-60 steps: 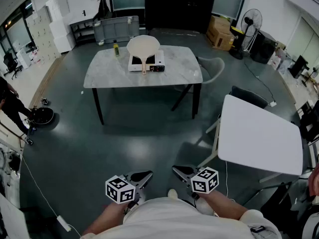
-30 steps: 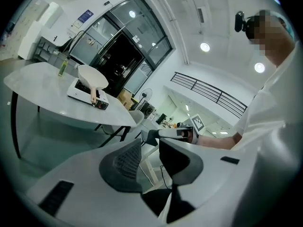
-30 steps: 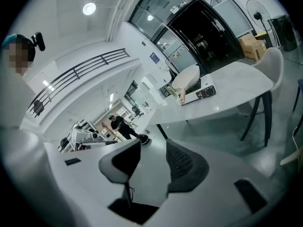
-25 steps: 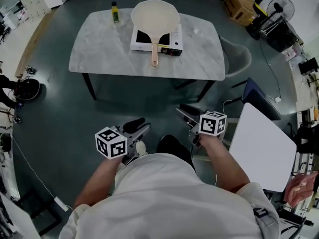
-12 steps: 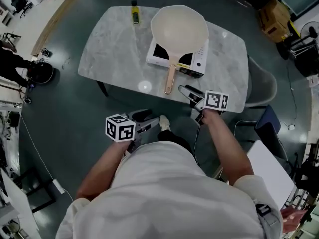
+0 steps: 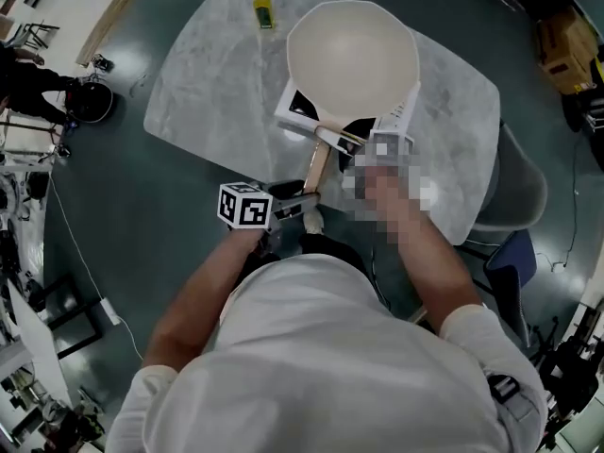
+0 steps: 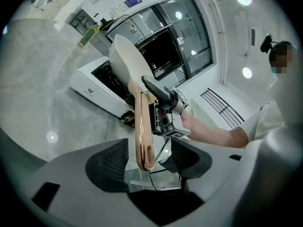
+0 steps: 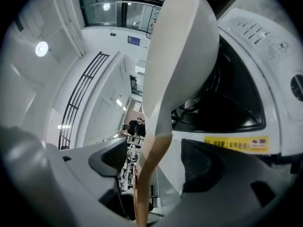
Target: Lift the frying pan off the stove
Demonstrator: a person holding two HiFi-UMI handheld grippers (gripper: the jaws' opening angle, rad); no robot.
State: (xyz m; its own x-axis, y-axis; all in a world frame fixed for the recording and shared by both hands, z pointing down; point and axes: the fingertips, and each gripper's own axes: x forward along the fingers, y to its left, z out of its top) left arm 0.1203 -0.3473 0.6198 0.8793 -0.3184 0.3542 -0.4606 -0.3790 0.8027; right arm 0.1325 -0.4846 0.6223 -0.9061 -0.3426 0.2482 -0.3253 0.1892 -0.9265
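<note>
Marble table (image 6: 208, 83) on dark floor (image 6: 142, 225), we note stove (image 6: 293, 113) bearing frying pan (image 6: 351, 55), bottle (image 6: 263, 8) at far edge, left gripper (image 7: 144, 160) and right gripper (image 8: 156, 167) opening, handle (image 6: 317, 166) between jaws, ungripped.

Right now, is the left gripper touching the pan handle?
Apart. The left gripper view shows the left gripper opening, the pan handle between its jaws, gaps both sides.
</note>
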